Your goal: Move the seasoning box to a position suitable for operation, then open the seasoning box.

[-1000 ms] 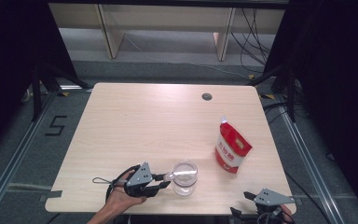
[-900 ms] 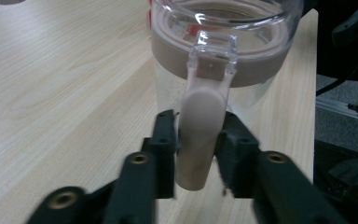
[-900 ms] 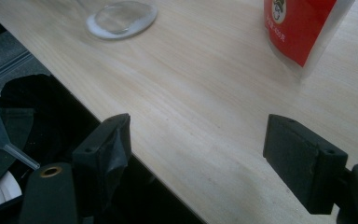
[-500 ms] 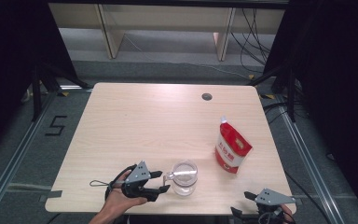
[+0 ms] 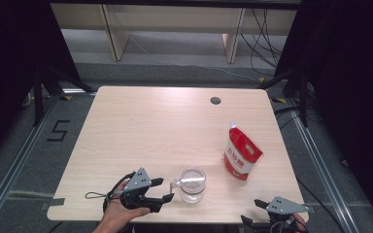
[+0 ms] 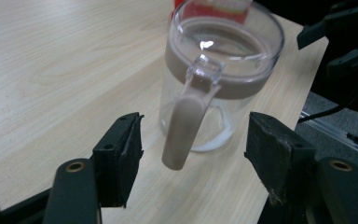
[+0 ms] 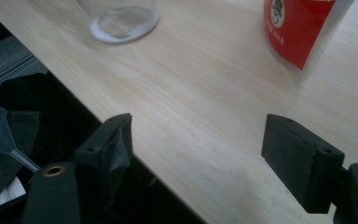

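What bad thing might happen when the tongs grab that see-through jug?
1. The jug stands near the table's front edge, so a bump from the left tongs might push it off.
2. The handle is thin and smooth between the open jaws; a crooked pinch might let it slip or tip the jug.

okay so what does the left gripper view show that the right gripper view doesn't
Left gripper view: the clear jug's handle and brown-banded rim, lying between the open left gripper jaws, with the other gripper beyond the table edge.

Right gripper view: a small clear funnel below the table edge, the open right gripper, and the pouch's printed front.

Both: the jug, the red pouch and the wooden table.
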The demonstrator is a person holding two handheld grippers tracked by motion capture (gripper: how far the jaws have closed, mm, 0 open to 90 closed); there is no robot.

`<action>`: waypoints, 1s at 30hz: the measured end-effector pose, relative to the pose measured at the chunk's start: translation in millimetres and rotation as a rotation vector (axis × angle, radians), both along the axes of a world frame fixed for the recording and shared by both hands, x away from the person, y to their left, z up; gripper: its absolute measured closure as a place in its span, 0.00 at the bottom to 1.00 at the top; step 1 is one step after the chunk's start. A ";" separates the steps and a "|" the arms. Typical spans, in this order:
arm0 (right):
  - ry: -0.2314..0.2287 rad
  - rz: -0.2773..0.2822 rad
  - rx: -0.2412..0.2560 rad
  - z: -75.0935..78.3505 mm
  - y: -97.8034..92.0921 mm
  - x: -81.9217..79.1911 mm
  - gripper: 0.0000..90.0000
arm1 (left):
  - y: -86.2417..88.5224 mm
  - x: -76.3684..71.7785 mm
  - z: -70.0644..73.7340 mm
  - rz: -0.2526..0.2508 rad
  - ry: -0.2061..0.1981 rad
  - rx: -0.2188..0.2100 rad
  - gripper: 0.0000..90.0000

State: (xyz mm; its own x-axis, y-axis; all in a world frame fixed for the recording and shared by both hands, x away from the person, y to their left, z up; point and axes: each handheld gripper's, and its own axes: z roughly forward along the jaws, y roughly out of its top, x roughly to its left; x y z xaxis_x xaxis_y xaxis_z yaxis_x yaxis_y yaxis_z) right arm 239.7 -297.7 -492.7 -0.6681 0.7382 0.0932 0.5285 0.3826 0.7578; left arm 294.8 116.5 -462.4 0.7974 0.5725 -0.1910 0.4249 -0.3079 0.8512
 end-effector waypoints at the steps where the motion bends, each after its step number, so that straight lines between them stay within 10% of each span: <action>1: 0.037 -0.009 0.019 -0.2 1.7 -1.8 0.28 | -0.8 -1.3 2.4 0.010 0.004 -0.009 0.39; 30: 0.015 -0.010 0.002 -0.6 1.7 -1.9 0.28 | -14.1 -7.6 26.2 -0.005 -0.027 -0.016 0.40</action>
State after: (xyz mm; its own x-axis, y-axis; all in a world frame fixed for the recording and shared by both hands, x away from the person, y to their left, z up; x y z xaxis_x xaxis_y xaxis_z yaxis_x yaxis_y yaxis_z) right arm 237.8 -296.1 -493.3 -0.6593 0.7447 0.1042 0.5432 0.3759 0.7507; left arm 287.2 102.5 -436.2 0.8052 0.5655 -0.1785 0.4000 -0.2959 0.8674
